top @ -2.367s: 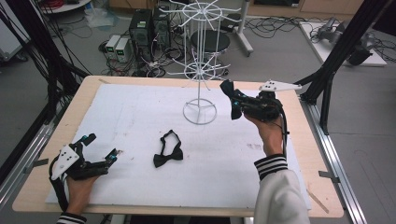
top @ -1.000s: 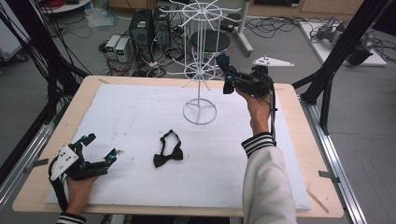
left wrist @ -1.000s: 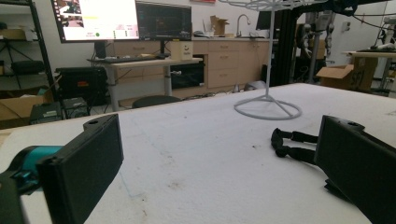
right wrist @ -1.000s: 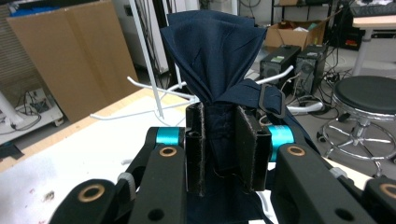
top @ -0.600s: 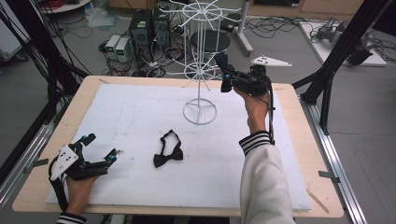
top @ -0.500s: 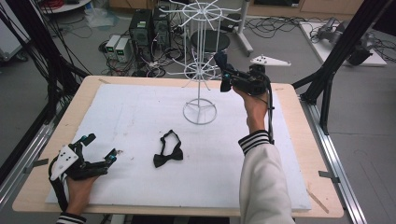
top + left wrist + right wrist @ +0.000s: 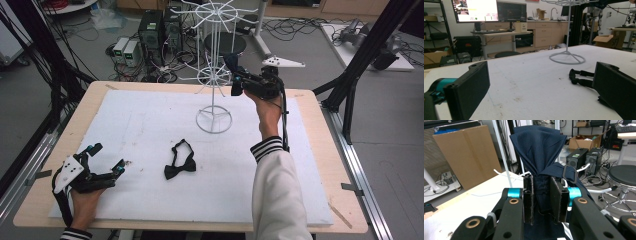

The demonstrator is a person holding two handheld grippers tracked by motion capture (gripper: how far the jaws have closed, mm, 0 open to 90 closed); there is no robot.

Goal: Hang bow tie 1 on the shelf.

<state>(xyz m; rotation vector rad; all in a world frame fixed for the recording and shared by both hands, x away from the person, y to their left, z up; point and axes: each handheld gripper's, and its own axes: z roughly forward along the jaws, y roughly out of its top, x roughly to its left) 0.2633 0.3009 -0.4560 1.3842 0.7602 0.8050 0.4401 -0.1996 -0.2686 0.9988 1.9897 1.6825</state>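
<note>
My right gripper (image 7: pixel 236 75) is raised beside the white wire rack (image 7: pixel 215 75), level with its lower ring of hooks. In the right gripper view that gripper (image 7: pixel 541 197) is shut on a navy bow tie (image 7: pixel 539 150), whose fabric fans out above the pads, with white hooks just behind it. A black bow tie (image 7: pixel 181 161) lies flat on the white mat, near the middle. My left gripper (image 7: pixel 105 159) rests at the front left corner, open, with nothing between its pads. In the left gripper view the black bow tie (image 7: pixel 580 77) lies partly behind the right pad.
The rack's round base (image 7: pixel 214 120) stands on the white mat (image 7: pixel 140 115) at the back centre. The wooden table edge (image 7: pixel 320 150) frames the mat. Black frame posts (image 7: pixel 360 60) rise at the right, and computers, cables and a stool sit on the floor behind.
My right gripper has edged up and left with the navy bow tie, closer to the rack's lower hooks. The left gripper and the black bow tie have stayed put.
</note>
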